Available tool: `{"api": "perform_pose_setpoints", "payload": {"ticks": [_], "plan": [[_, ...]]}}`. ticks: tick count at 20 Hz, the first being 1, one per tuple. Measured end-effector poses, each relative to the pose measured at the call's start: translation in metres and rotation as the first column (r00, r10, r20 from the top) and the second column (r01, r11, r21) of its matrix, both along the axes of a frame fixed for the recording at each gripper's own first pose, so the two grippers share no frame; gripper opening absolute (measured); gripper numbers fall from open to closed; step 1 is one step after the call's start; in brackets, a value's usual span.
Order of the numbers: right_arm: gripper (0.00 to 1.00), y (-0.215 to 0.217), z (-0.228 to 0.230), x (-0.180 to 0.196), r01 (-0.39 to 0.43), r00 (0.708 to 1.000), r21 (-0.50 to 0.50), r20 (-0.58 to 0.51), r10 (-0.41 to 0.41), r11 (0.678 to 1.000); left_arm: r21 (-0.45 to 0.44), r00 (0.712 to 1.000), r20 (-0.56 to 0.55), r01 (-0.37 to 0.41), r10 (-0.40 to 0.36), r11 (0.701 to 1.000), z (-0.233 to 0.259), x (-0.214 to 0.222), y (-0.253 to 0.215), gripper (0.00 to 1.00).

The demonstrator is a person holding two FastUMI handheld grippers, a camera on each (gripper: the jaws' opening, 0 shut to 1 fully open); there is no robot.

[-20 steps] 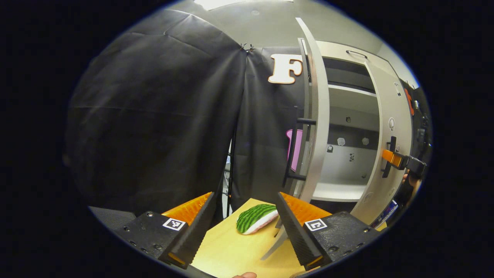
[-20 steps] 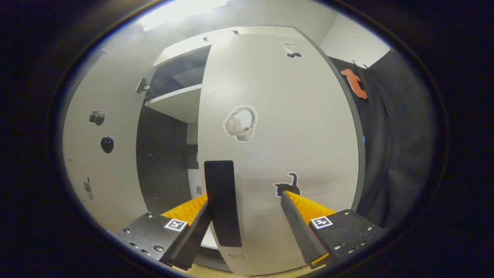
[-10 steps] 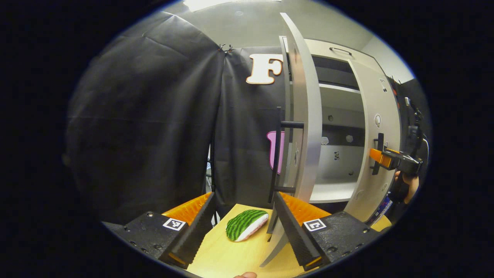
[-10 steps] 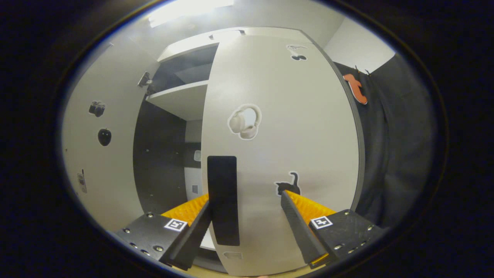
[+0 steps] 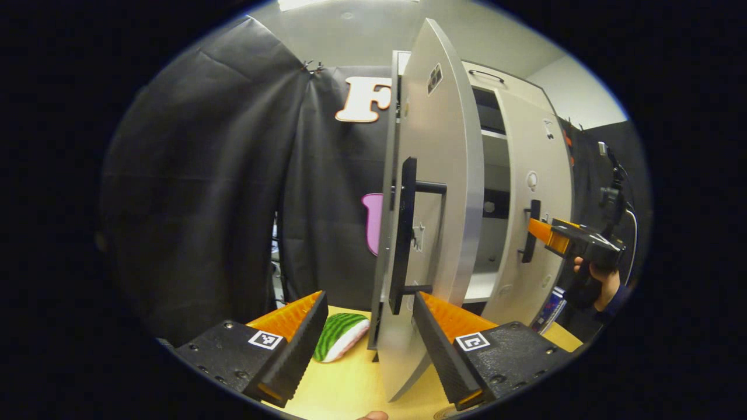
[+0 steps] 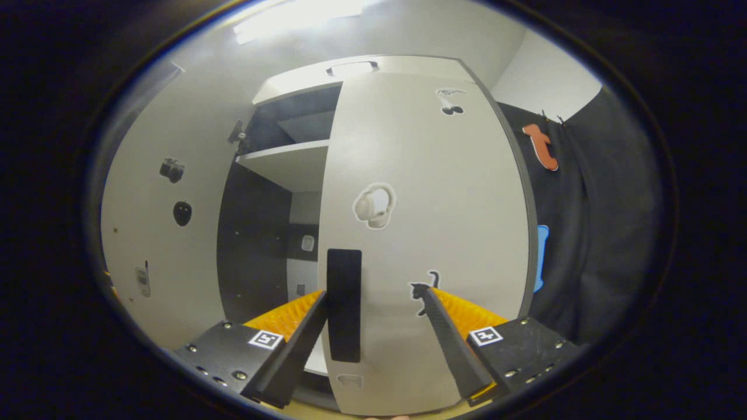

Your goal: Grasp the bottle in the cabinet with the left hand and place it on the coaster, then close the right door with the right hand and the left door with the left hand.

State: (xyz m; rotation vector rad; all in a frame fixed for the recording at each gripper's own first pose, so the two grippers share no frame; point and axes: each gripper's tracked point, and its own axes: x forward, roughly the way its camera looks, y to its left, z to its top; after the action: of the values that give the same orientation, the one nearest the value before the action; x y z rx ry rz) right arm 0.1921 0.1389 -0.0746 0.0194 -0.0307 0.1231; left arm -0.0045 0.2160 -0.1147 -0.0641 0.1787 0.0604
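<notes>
right gripper (image 6: 373,326), jaws apart, seemingly straddles the right door (image 6: 426,233)'s upright handle (image 6: 344,303); left door (image 5: 432,221) ajar.

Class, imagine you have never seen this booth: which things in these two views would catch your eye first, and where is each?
The tall cabinet with both doors ajar: in the left gripper view the left door stands edge-on at centre with its handle. Farther right, the right gripper reaches the right door. Low on the table, a watermelon slice lies by the left door's foot. In the right gripper view, stickers dot the right door above its handle.
</notes>
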Motion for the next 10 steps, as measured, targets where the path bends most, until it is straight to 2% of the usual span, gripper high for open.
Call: {"api": "perform_pose_setpoints", "payload": {"ticks": [2,8,10], "plan": [[0.97,-0.018,0.005,-0.001,0.028,1.0,-0.006,0.015,-0.028,1.0,-0.021,0.999,0.014,0.039,-0.038,0.999,0.001,0.009,-0.018,0.92],[0.99,-0.066,0.004,-0.022,0.099,0.995,-0.035,-0.003,-0.099,0.995,-0.066,0.991,0.026,0.136,-0.135,0.988,0.003,0.029,-0.062,0.92],[0.97,-0.074,-0.001,-0.03,0.109,0.994,-0.043,-0.02,-0.11,0.993,-0.074,0.985,0.041,0.172,-0.17,0.982,0.006,0.037,-0.078,0.92]]}}
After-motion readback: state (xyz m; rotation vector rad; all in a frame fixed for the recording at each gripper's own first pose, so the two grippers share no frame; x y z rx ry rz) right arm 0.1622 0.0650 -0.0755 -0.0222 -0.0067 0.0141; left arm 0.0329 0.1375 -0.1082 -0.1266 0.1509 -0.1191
